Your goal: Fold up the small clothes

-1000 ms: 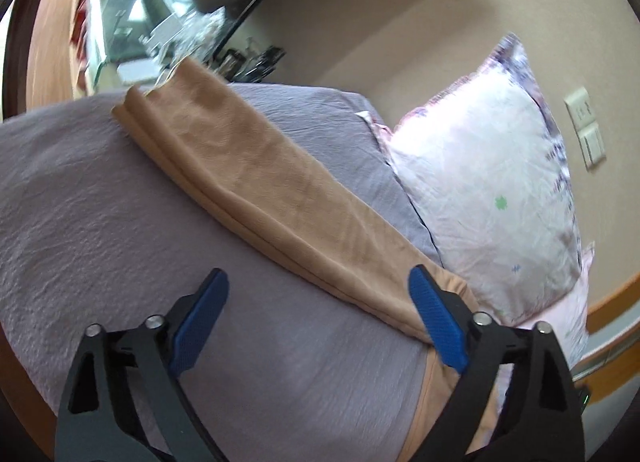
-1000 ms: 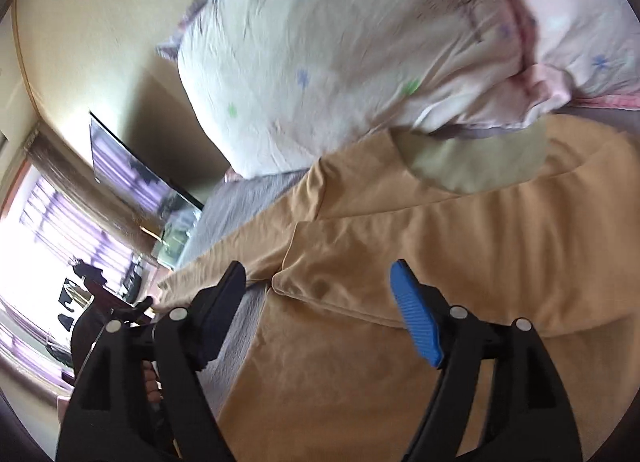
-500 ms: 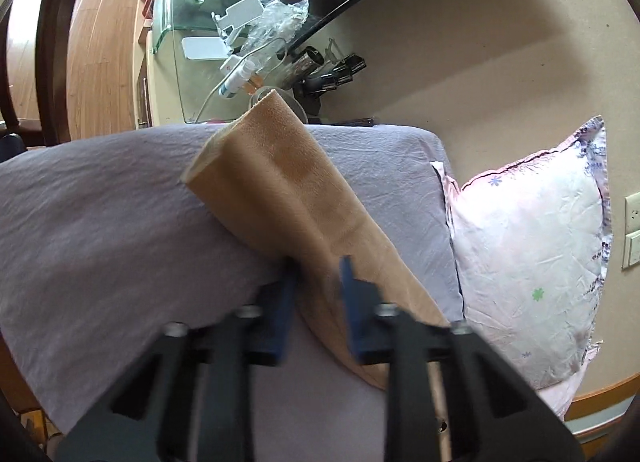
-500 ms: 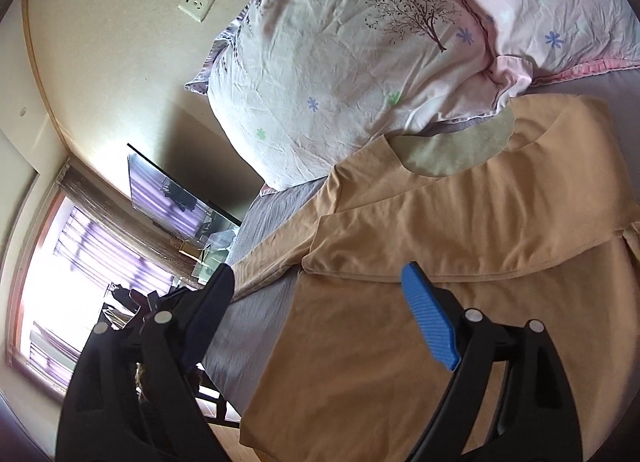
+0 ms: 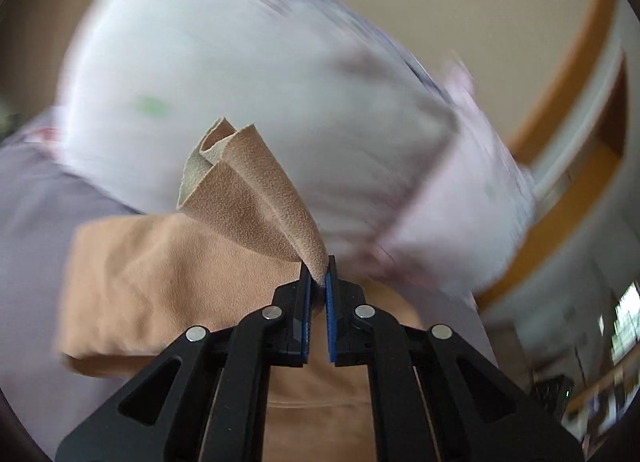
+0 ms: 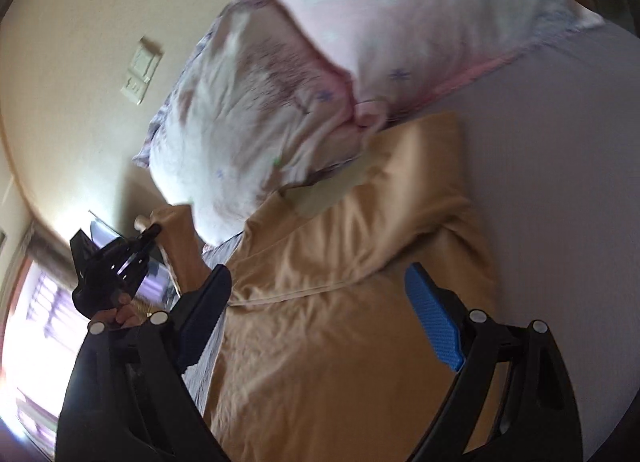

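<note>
Left tongs (image 5: 318,282) clenched on tan shirt's sleeve (image 5: 248,197), raised above bed (image 6: 560,181) | shirt body (image 6: 340,322) lies lengthwise toward pillows (image 6: 320,61), right of that sleeve | right tongs (image 6: 320,326) released, directly over shirt, nearer.

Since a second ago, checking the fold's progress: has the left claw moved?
Yes. The left claw, shut on the tan sleeve, has carried it from the bed's far side toward the pillow, over the shirt body.
</note>
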The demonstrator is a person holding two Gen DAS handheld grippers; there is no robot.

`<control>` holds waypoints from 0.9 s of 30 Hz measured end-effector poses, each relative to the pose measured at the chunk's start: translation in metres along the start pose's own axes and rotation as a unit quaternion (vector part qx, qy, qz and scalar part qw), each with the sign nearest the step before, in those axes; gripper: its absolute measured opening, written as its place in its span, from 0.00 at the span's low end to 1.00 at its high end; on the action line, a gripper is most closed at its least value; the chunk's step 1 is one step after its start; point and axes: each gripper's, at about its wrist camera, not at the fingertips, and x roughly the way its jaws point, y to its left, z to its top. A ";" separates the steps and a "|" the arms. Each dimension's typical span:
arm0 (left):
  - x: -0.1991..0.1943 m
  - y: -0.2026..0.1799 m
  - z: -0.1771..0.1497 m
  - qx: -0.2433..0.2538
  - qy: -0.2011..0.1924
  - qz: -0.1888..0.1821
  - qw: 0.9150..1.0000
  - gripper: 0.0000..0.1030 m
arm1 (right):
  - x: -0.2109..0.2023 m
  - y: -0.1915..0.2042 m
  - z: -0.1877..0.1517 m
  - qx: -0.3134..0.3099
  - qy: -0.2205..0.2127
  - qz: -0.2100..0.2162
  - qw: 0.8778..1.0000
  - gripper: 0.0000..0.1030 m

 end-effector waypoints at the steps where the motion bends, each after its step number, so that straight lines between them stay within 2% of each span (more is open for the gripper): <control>1: 0.024 -0.020 -0.010 0.016 0.022 -0.011 1.000 0.05 | -0.004 -0.008 -0.001 0.009 -0.004 -0.003 1.000 0.86; 3: 0.079 -0.062 -0.041 0.046 0.070 -0.025 0.996 0.05 | -0.011 -0.026 -0.004 0.029 -0.009 -0.013 0.999 0.86; 5: 0.120 -0.092 -0.064 0.076 0.094 -0.022 0.992 0.05 | -0.015 -0.040 -0.007 0.043 -0.010 -0.025 0.999 0.86; 8: 0.148 -0.118 -0.086 0.125 0.110 -0.007 0.986 0.05 | -0.023 -0.056 -0.010 0.057 -0.011 -0.041 0.998 0.86; 10: 0.160 -0.135 -0.104 0.198 0.127 0.021 0.972 0.05 | -0.031 -0.063 -0.008 0.061 -0.017 -0.045 0.997 0.86; 11: 0.162 -0.136 -0.107 0.211 0.147 0.010 0.966 0.05 | -0.033 -0.065 -0.007 0.062 -0.021 -0.044 0.997 0.86; 13: 0.153 -0.127 -0.108 0.190 0.171 -0.031 0.966 0.06 | -0.035 -0.064 -0.002 0.059 -0.026 -0.039 0.997 0.86; 15: 0.137 -0.116 -0.102 0.150 0.185 -0.090 0.967 0.29 | -0.032 -0.058 0.004 0.048 -0.021 -0.027 0.998 0.86; 16: 0.126 -0.110 -0.097 0.140 0.184 -0.116 0.966 0.57 | -0.027 -0.051 0.009 0.038 -0.015 -0.016 0.999 0.86; 17: 0.112 -0.103 -0.093 0.133 0.175 -0.130 0.967 0.78 | -0.024 -0.046 0.012 0.032 -0.012 -0.012 0.999 0.85; 18: 0.093 -0.096 -0.089 0.131 0.149 -0.126 0.972 0.80 | -0.016 -0.037 0.018 0.021 -0.006 -0.007 1.000 0.84; 19: 0.081 -0.089 -0.086 0.136 0.140 -0.118 0.974 0.80 | -0.009 -0.032 0.024 0.016 -0.002 -0.009 1.000 0.81; 23: 0.024 -0.046 -0.089 0.164 0.114 -0.045 0.979 0.80 | 0.025 -0.036 0.047 0.039 0.022 -0.044 0.998 0.73; 25: -0.004 -0.014 -0.097 0.157 0.106 -0.024 0.982 0.79 | 0.048 -0.044 0.055 0.046 0.044 -0.067 0.996 0.71; 27: -0.046 0.021 -0.112 0.134 0.104 -0.010 0.985 0.79 | 0.052 -0.048 0.050 0.058 0.061 -0.081 0.993 0.68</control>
